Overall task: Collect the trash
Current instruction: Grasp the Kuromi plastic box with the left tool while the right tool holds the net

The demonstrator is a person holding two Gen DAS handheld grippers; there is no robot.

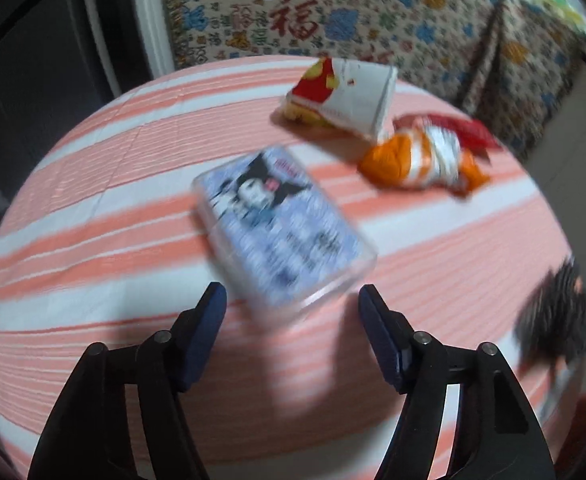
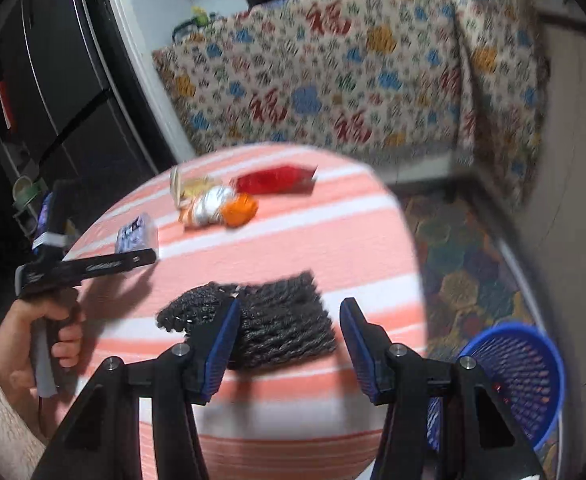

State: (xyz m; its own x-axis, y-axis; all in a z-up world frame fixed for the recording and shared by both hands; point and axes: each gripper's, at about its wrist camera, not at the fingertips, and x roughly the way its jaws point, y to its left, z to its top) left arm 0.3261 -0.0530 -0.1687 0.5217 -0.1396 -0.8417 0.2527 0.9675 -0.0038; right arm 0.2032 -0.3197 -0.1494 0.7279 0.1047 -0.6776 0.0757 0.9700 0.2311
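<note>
Showing red 福 characters, the patterned cloth [image 1: 333,12] hangs behind the table [image 1: 93,208].

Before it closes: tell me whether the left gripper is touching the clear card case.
Apart. The left wrist view shows the left gripper open, bare striped cloth between each pad and the clear card case.
</note>
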